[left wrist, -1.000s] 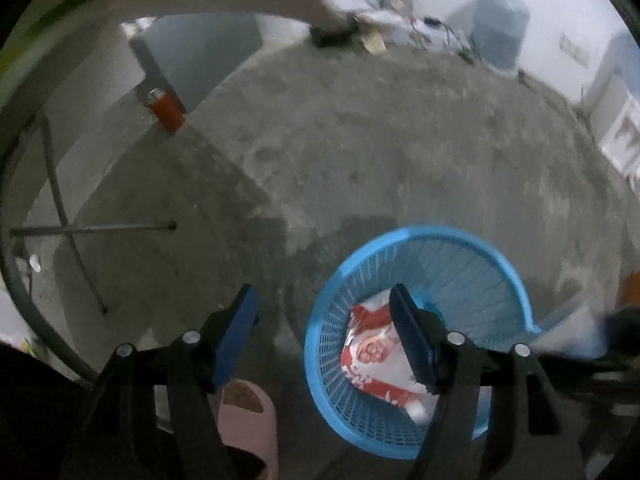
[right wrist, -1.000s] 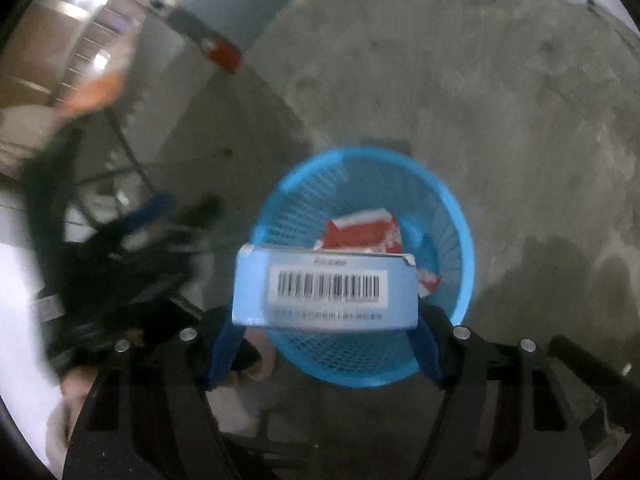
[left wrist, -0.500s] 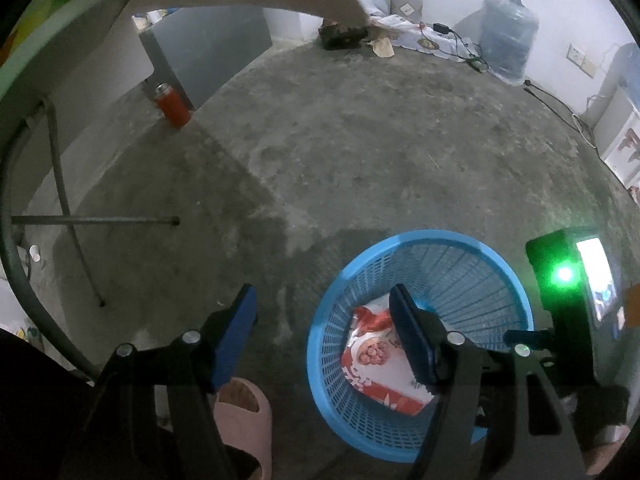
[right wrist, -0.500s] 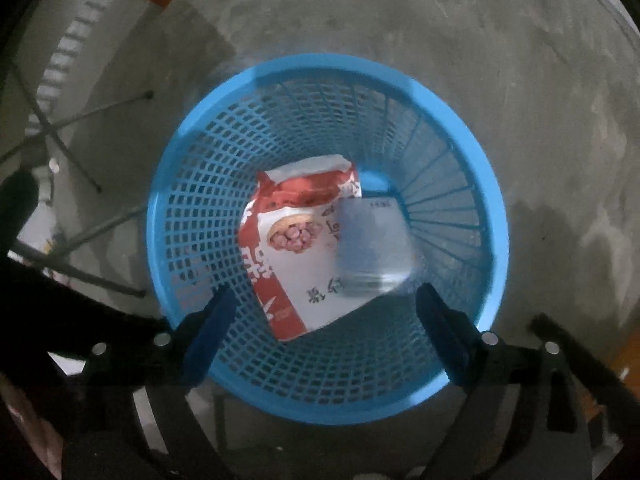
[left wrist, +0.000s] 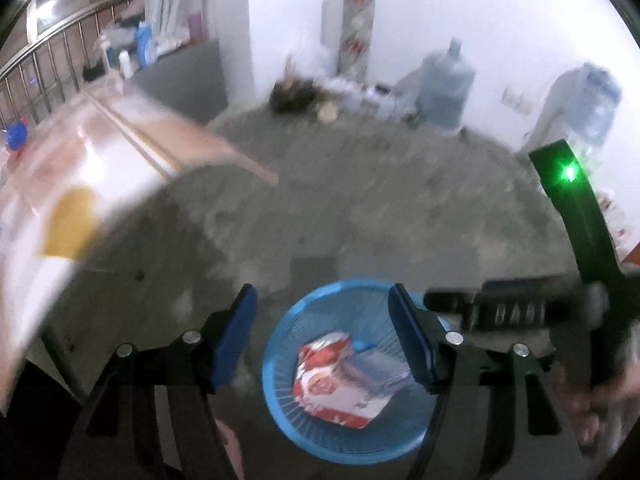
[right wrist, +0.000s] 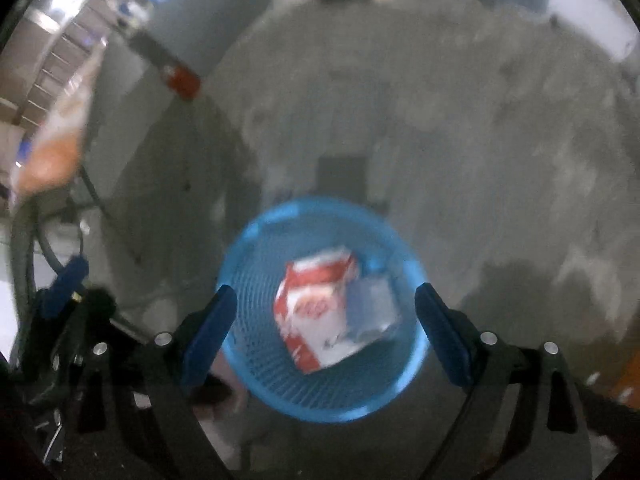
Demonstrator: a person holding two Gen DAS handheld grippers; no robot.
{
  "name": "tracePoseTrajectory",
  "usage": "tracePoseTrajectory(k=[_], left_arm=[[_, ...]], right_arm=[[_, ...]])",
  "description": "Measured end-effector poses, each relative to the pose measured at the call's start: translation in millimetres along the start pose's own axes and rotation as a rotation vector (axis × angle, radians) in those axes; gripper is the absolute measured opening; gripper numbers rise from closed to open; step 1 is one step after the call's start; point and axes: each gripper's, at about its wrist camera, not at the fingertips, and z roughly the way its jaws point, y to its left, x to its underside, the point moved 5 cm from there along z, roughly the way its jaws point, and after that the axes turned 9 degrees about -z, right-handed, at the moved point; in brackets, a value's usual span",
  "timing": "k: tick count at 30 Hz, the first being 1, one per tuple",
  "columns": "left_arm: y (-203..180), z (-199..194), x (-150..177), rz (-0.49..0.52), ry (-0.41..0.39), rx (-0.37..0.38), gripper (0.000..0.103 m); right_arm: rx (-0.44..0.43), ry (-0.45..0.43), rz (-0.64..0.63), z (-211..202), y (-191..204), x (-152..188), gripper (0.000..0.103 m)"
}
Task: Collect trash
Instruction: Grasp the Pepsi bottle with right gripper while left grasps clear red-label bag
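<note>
- My left hand-held gripper (left wrist: 322, 338) is spread wide with nothing between its blue pads, above the round blue plastic mesh basket (left wrist: 280, 412).
- My right hand-held gripper (right wrist: 324, 334) is spread too, empty, directly over that basket (right wrist: 240, 360).
- Below both, inside the basket, I see the red-and-white snack bag (right wrist: 310, 312) with the pale blue carton (right wrist: 372, 310) touching its right side.
- The basket stands on the grey concrete floor (right wrist: 460, 140).

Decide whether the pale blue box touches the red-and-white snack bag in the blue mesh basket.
Touching: the right wrist view shows the pale blue box lying against the red-and-white snack bag, no gap, inside the blue mesh basket.
</note>
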Motion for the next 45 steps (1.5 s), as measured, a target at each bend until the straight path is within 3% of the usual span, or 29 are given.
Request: tracePoseTrajectory(k=[2,5,7,10,13,16,17,20,24,28,31,35,40,43,45], left_arm=[[4.6,-27.1,-6.2,-0.027,-0.053,0.016,0.066],[23.1,-76.5,-22.0,-0.098,-0.155,0.025,0.066],[42.9,-107.5,-34.3,-0.147,-0.207,-0.033,0.066],[85.4,-164.6,-48.0,-0.267,-0.327,-0.045,0.066],[151.4,-219.8,-51.5,-0.420,-0.434,-0.113,0.067],[223.3,-238.4,-46.0,-0.579,-0.410,-0.141,0.067],[263.6,-243.9,-35.2,-0.688,-0.409,-0.140,0.066],[337.4,-248.9,-7.9,-0.867,-0.404,-0.111,0.066],[410.8,-236.3,30.8,-1.010,-0.337,-0.165,0.065],[447.7,-214.4,42.6,-1.122,-0.303,-0.007,0.065],[464.3,-204.3,42.3,-1.187,-0.295,0.032,0.064],[476.8,-195.3,29.6,-1.184,-0.317,0.047,0.063],[486.2,-186.6,15.2,-1.171,-0.327,0.031,0.061],[491.7,-179.9,10.4,-1.158,-0.329,0.018,0.052],[492.3,-179.1,8.9,-1.133,-0.323,0.014,0.048]], right_arm=[[0.028,-0.070,-0.010,-28.8,-3.9,-6.0,0.086],[0.000,-0.142,-0.009,-62.3,1.1,-14.9,0.086],[-0.061,-0.201,-0.002,-86.5,14.5,-22.3,0.086],[-0.157,-0.306,-0.070,-123.5,54.8,-33.0,0.087],[-0.230,-0.364,-0.194,-146.4,107.5,-44.5,0.089],[-0.323,-0.390,-0.295,-155.5,164.3,-59.0,0.094],[-0.342,-0.382,-0.325,-154.8,177.9,-64.0,0.094],[-0.325,-0.331,-0.480,-135.2,243.2,-82.9,0.094],[-0.318,-0.332,-0.676,-103.4,324.9,-95.6,0.095],[-0.276,-0.283,-0.839,-60.8,396.0,-113.9,0.095],[-0.273,-0.232,-0.918,-42.6,426.4,-131.0,0.095],[-0.348,-0.158,-1.067,-25.8,469.5,-140.2,0.095],[-0.163,-0.196,-1.391,-0.2,514.4,-122.0,0.095],[-0.097,-0.188,-1.442,16.5,527.2,-121.9,0.095],[0.005,-0.185,-1.469,35.1,535.1,-124.7,0.095]])
